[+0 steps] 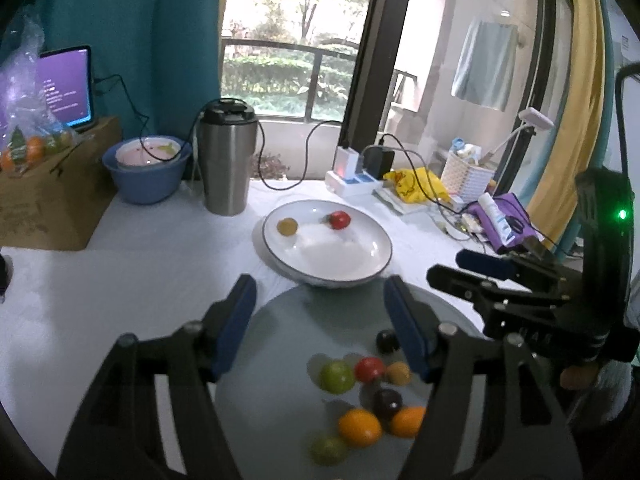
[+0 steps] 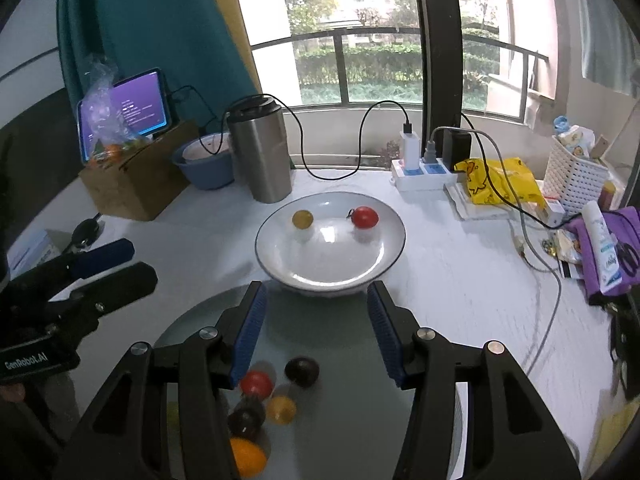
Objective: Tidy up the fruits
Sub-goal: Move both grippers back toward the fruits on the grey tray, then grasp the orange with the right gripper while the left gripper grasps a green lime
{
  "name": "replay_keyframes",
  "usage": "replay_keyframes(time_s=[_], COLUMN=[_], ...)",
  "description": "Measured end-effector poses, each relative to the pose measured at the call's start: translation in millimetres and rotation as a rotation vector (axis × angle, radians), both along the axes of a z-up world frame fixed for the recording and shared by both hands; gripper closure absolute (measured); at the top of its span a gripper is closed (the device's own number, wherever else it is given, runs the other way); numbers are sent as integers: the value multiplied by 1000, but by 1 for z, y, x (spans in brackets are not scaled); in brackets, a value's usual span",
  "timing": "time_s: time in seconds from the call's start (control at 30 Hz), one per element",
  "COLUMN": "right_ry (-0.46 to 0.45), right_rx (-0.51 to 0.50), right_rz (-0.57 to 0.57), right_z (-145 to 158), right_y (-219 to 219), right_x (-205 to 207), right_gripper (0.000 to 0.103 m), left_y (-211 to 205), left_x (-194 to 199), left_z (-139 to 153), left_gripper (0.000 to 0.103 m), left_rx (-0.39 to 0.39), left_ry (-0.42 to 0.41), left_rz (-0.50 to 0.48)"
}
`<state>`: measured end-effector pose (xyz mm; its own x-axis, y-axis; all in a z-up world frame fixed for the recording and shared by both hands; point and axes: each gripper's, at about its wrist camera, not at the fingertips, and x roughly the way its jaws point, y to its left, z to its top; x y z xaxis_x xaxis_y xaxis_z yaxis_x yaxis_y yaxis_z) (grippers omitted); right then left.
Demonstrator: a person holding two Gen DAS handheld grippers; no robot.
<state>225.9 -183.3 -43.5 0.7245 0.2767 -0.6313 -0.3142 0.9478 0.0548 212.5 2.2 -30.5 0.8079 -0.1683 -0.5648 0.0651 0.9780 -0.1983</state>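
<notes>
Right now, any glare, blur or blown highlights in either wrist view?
Left wrist view: window overexposed, small fruits on the grey round plate soft with motion blur, strong fisheye bending. Right wrist view: sharper, bright glare patch in the white blue-rimmed bowl, fruits under the right hand-held gripper blurred.

1. The white bowl [image 2: 384, 256] is showing a thin dark rim line, and it is holding a red tomato [image 2: 364, 217] and a yellow tomato [image 2: 302, 219].
2. The grey plate [image 1: 280, 360] is carrying green, red, yellow, orange and dark purple fruits.
3. The left claw [image 1: 320, 320] is wearing blue pads on black arms.
4. The tumbler [image 2: 262, 152] is gleaming silver under a black lid.
5. The surface [image 2: 460, 280] is showing white.
</notes>
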Motion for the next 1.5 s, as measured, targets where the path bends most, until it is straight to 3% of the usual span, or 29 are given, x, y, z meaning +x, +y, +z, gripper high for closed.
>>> replay_keyframes(time_s=[0.4, 0.63, 0.87, 1.4, 1.5], right_ry=[-8, 46, 117, 189, 193], right_rx=[-9, -35, 10, 18, 15], right_rz=[30, 55, 63, 98, 105], right_z=[3, -23, -47, -81, -83], right_y=[9, 10, 8, 16, 19], right_x=[-47, -65, -73, -79, -77], right_gripper=[48, 48, 48, 48, 48], left_y=[-11, -11, -14, -24, -25], left_x=[-40, -55, -62, -60, -59], left_z=[-14, -40, -68, -91, -92], left_gripper=[35, 35, 35, 36, 45], left_rx=[27, 18, 29, 91, 101], left_ry=[21, 85, 154, 218, 220], left_rz=[-20, -9, -5, -37, -47])
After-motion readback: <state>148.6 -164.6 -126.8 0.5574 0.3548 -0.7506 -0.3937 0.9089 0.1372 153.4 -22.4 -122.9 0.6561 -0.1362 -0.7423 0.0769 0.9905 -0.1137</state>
